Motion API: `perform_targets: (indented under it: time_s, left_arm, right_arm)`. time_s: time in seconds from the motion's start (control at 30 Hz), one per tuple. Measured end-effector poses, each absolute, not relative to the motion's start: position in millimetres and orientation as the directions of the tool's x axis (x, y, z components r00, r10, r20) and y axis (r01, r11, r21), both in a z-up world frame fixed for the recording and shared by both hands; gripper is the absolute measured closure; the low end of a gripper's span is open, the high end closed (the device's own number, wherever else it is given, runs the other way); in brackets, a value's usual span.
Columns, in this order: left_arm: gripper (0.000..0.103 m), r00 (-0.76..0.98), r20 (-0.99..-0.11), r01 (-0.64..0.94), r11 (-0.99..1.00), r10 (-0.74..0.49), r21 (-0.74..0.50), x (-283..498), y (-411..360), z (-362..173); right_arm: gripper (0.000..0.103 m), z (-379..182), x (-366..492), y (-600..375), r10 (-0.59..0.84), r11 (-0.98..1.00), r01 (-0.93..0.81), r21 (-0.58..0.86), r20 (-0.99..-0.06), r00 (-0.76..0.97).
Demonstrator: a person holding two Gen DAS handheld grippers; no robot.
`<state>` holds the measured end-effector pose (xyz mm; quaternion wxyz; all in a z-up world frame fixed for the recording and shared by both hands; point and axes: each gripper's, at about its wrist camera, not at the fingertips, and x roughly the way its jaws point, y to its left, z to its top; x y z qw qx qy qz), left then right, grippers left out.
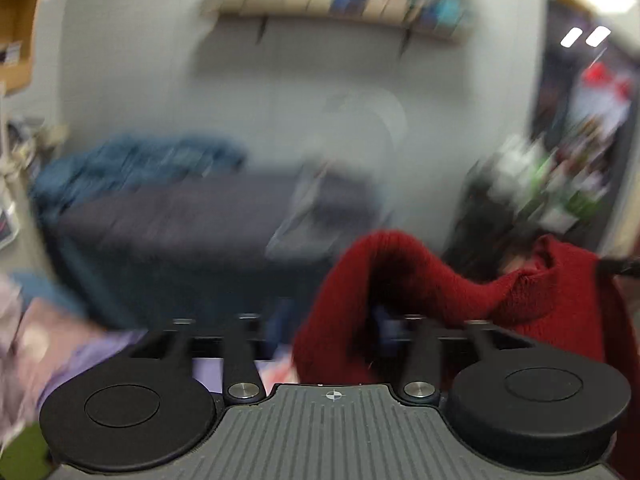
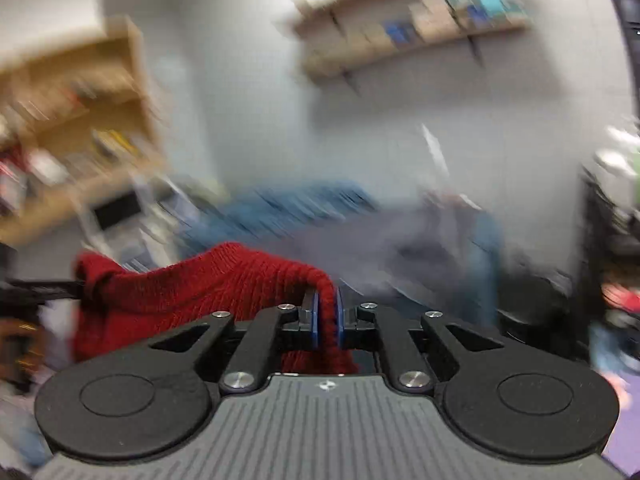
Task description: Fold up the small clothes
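A red knitted garment (image 1: 440, 284) hangs in the air between my two grippers. In the left wrist view it drapes over my left gripper (image 1: 376, 320) and hides the fingertips; the cloth looks pinched there. In the right wrist view my right gripper (image 2: 326, 312) is shut on an edge of the red garment (image 2: 192, 284), which is squeezed between the blue pads (image 2: 315, 316). The other gripper's black fingers (image 2: 44, 288) hold the garment's far corner at the left. Both views are motion-blurred.
A dark grey covered table or bed (image 1: 180, 224) lies ahead with a blue cloth (image 1: 132, 164) on its far left. Pink and lilac clothes (image 1: 60, 344) lie at lower left. Wall shelves (image 1: 340, 4) hang above. A cluttered rack (image 1: 560, 176) stands at the right.
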<state>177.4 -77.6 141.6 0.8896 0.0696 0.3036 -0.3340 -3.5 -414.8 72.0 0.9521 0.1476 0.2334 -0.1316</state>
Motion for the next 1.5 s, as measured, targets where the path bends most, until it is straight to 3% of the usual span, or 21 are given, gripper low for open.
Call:
perform_targets:
  time_s: [0.07, 0.1, 0.17, 0.27, 0.43, 0.53, 0.63, 0.73, 0.87, 0.93, 1.0, 1.03, 1.07, 1.1, 1.17, 1.2, 1.23, 1.37, 1.5]
  left_arm:
    - [0.000, 0.566, -0.671, 0.612, 0.789, -0.479, -0.048, 202, -94, 74]
    - [0.000, 0.526, -0.726, 0.575, 0.814, -0.443, -0.080, 200, -84, 42]
    - [0.000, 0.429, -0.797, 0.516, 0.840, -0.425, -0.170, 199, -68, -7]
    - [0.000, 0.410, -0.841, 0.499, 0.858, -0.354, -0.118, 166, -30, -52]
    - [0.000, 0.482, -0.854, 0.492, 0.867, -0.197, 0.078, 101, 53, -87]
    - [0.000, 0.483, -0.835, 0.441, 0.897, -0.263, -0.028, 78, 74, -81]
    - [0.000, 0.427, -0.838, 0.413, 0.898, -0.339, -0.152, 59, 79, -77]
    - [0.000, 0.433, -0.855, 0.403, 0.910, -0.287, -0.101, 38, 66, -95]
    - [0.000, 0.275, -0.913, 0.433, 0.887, -0.302, -0.163, 16, 44, -141]
    - [0.000, 0.319, -0.923, 0.415, 0.907, -0.216, -0.069, 14, 31, -157]
    - [0.000, 0.302, -0.935, 0.373, 0.926, -0.186, -0.064, 23, 23, -169]
    - [0.000, 0.323, -0.927, 0.356, 0.932, -0.190, -0.067, 24, 23, -168]
    - [0.007, 0.331, -0.921, 0.360, 0.930, -0.205, -0.078, 27, 22, -165]
    - [0.018, 0.336, -0.913, 0.368, 0.924, -0.233, -0.100, 30, 24, -160]
    - [0.022, 0.375, -0.877, 0.322, 0.930, -0.299, -0.180, 38, 38, -144]
    - [0.034, 0.405, -0.857, 0.277, 0.936, -0.319, -0.218, 44, 51, -132]
    - [0.035, 0.468, -0.833, 0.218, 0.952, -0.294, -0.214, 52, 66, -114]
    - [0.032, 0.674, -0.726, 0.087, 0.990, -0.138, -0.108, 102, 133, -41]
    - [0.026, 0.729, -0.684, -0.041, 0.994, -0.038, -0.098, 186, 192, -8]
  right_arm:
    - [0.048, 12, 22, -412, -0.303, 0.900, 0.427, 0.083, -0.587, 0.751]
    - [0.043, -17, 26, -411, -0.328, 0.888, 0.458, 0.051, -0.628, 0.706]
    - [0.044, -65, 12, -402, -0.347, 0.860, 0.509, 0.042, -0.684, 0.642]
    - [0.030, -114, -38, -382, -0.242, 0.878, 0.468, 0.103, -0.746, 0.620]
    - [0.026, -137, -129, -349, -0.300, 0.870, 0.493, -0.003, -0.797, 0.524]
    - [0.015, -143, -170, -350, -0.363, 0.818, 0.573, -0.059, -0.824, 0.434]
    - [0.015, -154, -187, -357, -0.347, 0.765, 0.642, -0.048, -0.870, 0.349]
    - [0.014, -166, -199, -352, -0.322, 0.738, 0.675, -0.011, -0.885, 0.337]
    - [0.015, -189, -191, -348, -0.251, 0.718, 0.695, 0.042, -0.916, 0.314]
    - [0.014, -202, -192, -345, -0.293, 0.690, 0.723, 0.029, -0.903, 0.315]
    - [0.018, -210, -186, -341, -0.340, 0.679, 0.734, -0.014, -0.892, 0.298]
    - [0.030, -210, -180, -337, -0.362, 0.690, 0.722, -0.052, -0.889, 0.282]
    - [0.072, -208, -175, -332, -0.376, 0.713, 0.697, -0.078, -0.881, 0.286]
    - [0.089, -205, -170, -328, -0.384, 0.727, 0.680, -0.096, -0.877, 0.288]
    - [0.088, -194, -169, -330, -0.381, 0.732, 0.678, -0.072, -0.868, 0.319]
    - [0.089, -184, -173, -333, -0.390, 0.718, 0.694, -0.045, -0.852, 0.349]
    - [0.089, -170, -178, -338, -0.416, 0.701, 0.713, -0.028, -0.828, 0.376]
    - [0.094, -106, -201, -382, -0.575, 0.607, 0.794, -0.039, -0.711, 0.405]
    - [0.097, -70, -209, -443, -0.686, 0.519, 0.851, -0.076, -0.631, 0.362]
